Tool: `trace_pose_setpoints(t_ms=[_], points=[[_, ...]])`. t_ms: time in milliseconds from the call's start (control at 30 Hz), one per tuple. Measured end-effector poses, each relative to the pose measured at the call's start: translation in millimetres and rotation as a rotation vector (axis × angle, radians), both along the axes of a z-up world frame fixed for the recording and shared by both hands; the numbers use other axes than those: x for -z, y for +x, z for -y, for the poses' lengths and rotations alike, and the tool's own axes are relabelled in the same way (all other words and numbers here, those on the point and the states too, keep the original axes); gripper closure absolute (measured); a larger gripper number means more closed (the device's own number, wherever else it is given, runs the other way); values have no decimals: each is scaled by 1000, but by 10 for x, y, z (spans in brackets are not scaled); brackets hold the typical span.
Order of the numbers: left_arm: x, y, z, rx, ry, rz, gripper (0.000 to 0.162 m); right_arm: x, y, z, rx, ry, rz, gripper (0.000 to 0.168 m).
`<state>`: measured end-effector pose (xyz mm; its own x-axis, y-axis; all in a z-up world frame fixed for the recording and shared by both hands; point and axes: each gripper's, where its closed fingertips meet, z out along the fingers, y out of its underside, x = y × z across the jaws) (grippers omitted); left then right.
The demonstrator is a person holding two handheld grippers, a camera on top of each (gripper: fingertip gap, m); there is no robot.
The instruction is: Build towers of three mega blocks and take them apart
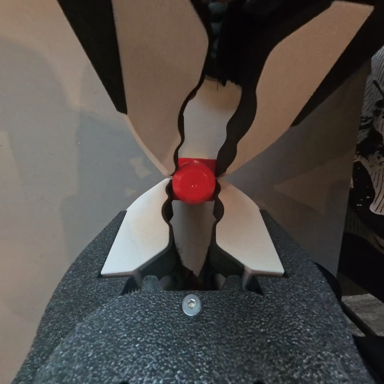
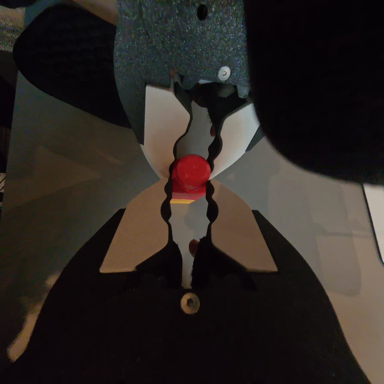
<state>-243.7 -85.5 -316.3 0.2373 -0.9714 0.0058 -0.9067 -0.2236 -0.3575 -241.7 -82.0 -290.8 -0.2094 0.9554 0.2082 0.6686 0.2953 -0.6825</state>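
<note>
Red block [image 1: 193, 184], single stud facing the camera, sits pinched between both tools from opposite sides over a pale worktop [image 1: 52, 145], well clear of its edges. The left gripper [image 1: 194, 194] is closed on it; the right gripper [image 2: 188, 194] grips where a yellow block [image 2: 180, 201] joins beneath. Judged light, rigid, smooth plastic; flat sides offer the surest hold. No containers visible.
</note>
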Motion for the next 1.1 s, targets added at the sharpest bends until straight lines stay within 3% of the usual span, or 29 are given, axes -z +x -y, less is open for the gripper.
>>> trace_pose_setpoints(t_ms=[33,267,433,567,700,800,900,1000,1100], points=[[1,1,0,-2,0,4,125,0,0,0,-2,1,6,138],[5,32,-8,-31,7,108,123,8,2,-4,-15,-27,22,137],[-313,-207,-122,-204,112,331,99,7,4,-2,-21,-41,0,137],[-922,-834,-116,-391,306,510,94,8,5,-3,-27,-39,15,137],[-1330,-1888,30,-639,459,438,97,8,5,-3,-26,-45,13,137],[-1227,-2790,199,-846,451,182,103,8,7,-2,-24,-47,4,137],[-880,-3396,400,-966,285,-19,110,8,10,-1,-24,-53,-2,137],[-490,-3720,617,-974,81,-172,112,8,13,1,-22,-49,3,137],[-286,-3822,823,-914,-77,-225,113,7,13,1,-23,-48,10,137]])
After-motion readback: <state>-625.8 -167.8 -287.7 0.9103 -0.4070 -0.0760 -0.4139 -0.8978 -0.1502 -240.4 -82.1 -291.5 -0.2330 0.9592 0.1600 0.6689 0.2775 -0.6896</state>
